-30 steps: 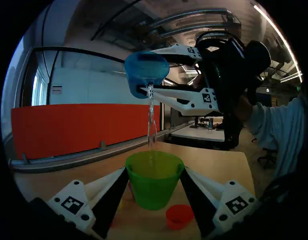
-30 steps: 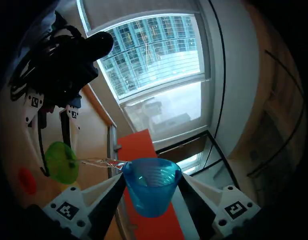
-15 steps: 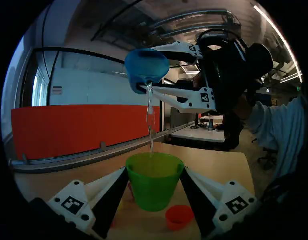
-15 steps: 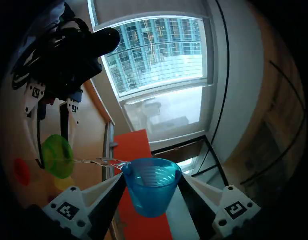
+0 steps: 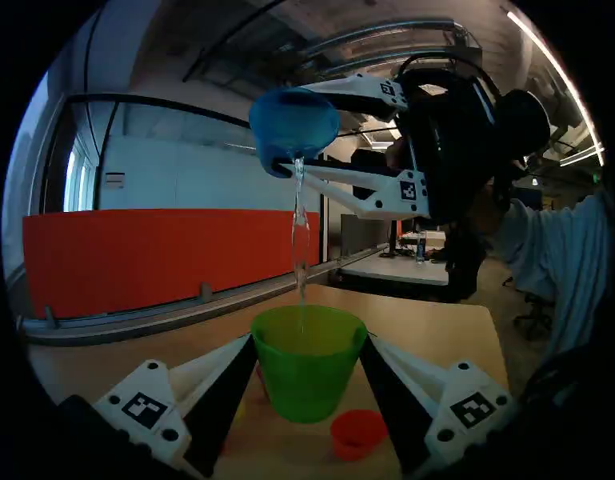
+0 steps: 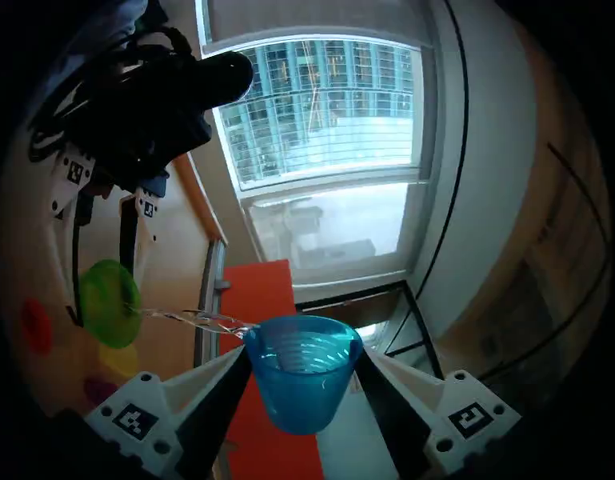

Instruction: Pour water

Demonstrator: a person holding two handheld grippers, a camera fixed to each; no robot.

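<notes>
Green cup (image 5: 309,372) is clamped in left gripper (image 5: 307,352), blue cup (image 6: 303,372) in right gripper (image 6: 303,360); overtilted, the stream (image 5: 299,240) could be thrown beyond the left fingers.

an open-plan office, with desks (image 5: 399,268), an office chair (image 5: 533,314), strip lights (image 5: 547,68) and exposed ceiling ducts (image 5: 387,32)

A light wooden table (image 5: 435,316) runs to a long orange partition (image 5: 147,256) on the far left, with a pale glazed wall (image 5: 179,176) behind it. Exposed pipes (image 5: 387,36) and a bright light strip (image 5: 559,80) cross the dark ceiling, and far to the right stand more desks (image 5: 403,268) and what may be an office chair (image 5: 535,316). In the right gripper view a tall window (image 6: 331,104) with blinds looks onto high-rise buildings, beside wood panelling (image 6: 547,272).
</notes>
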